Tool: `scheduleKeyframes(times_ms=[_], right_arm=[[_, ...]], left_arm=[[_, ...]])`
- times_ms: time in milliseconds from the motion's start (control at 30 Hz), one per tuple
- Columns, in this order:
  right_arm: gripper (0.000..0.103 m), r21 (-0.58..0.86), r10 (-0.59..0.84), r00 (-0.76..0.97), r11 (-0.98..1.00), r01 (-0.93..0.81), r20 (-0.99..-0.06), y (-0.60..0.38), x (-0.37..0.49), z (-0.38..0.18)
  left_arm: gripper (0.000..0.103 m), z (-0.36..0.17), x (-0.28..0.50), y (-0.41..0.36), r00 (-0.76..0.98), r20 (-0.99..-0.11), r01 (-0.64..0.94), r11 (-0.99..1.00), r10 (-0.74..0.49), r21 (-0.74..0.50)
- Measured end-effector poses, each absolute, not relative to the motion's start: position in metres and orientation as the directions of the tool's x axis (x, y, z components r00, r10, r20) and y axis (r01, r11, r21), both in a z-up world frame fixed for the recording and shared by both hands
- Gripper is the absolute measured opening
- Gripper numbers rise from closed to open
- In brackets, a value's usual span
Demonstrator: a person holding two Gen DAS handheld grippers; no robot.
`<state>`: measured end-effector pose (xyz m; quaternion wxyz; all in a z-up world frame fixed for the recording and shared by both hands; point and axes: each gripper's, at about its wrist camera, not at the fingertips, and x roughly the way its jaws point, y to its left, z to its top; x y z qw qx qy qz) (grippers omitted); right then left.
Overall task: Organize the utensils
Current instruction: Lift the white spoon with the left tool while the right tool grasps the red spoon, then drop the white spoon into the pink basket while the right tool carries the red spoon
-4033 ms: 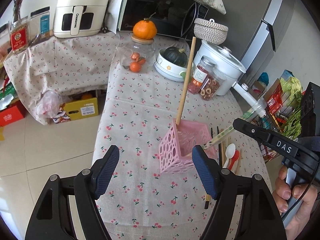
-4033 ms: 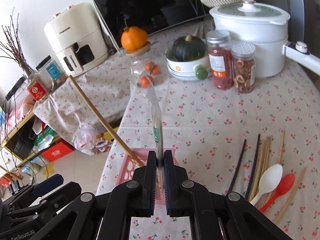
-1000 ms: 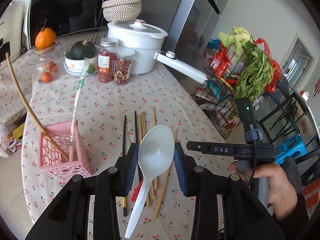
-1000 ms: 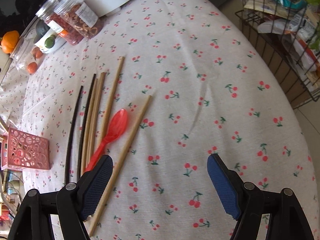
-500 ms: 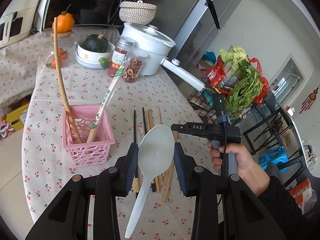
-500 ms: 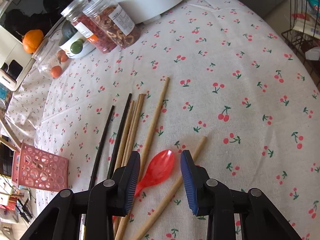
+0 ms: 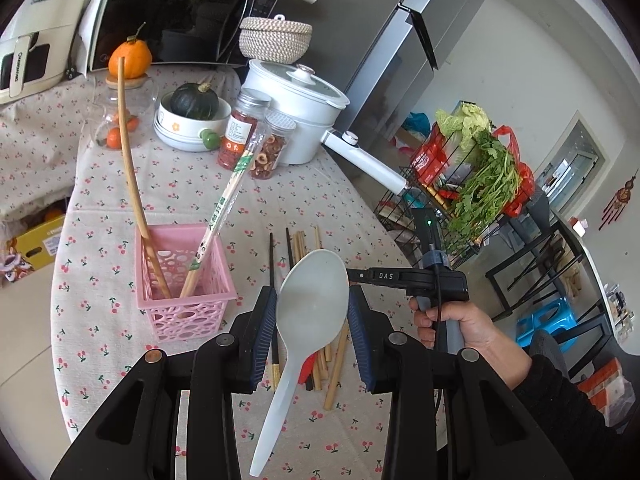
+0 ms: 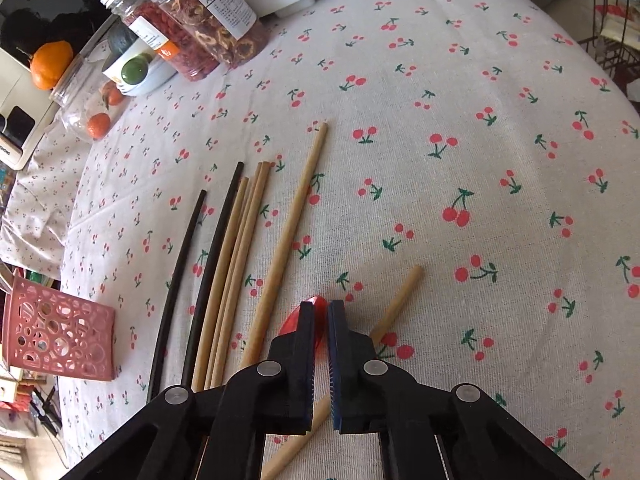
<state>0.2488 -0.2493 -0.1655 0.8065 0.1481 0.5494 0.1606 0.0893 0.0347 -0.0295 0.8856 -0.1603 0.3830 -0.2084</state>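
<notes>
At the left of my left-hand view the pink basket (image 7: 182, 280) stands on the cherry-print tablecloth (image 7: 120, 208), with a long wooden chopstick (image 7: 132, 176) and a wrapped pair of chopsticks (image 7: 224, 208) leaning up out of it. In the centre my left gripper (image 7: 312, 316) pinches the bowl of the white spoon (image 7: 310, 312), whose handle hangs toward the bottom edge. Below it, loose chopsticks (image 7: 298, 240) lie side by side on the cloth. To the right, a hand (image 7: 460, 324) grips my other tool.

In my right-hand view the basket (image 8: 60, 336) sits at the lower left, black chopsticks (image 8: 180, 280) and wooden chopsticks (image 8: 240, 248) fan out beside it, and at bottom centre my right gripper (image 8: 318, 312) is pressed together on the red spoon (image 8: 298, 318), just left of a thick wooden stick (image 8: 396, 304).
</notes>
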Motion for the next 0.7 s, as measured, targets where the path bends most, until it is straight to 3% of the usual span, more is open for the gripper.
scheduleKeyframes(times_ms=[467, 700], right_arm=[[0.001, 0.253, 0.343, 0.603, 0.939, -0.232, -0.720, -0.245, 0.177, -0.053], [0.001, 0.268, 0.363, 0.705, 0.931, -0.248, -0.609, -0.238, 0.151, -0.009]], left_arm=[[0.038, 0.021, 0.070, 0.077, 0.818, -0.350, 0.262, 0.838, -0.455, -0.478], [0.038, 0.016, 0.093, 0.088, 0.884, -0.247, 0.246, 0.843, -0.398, -0.478]])
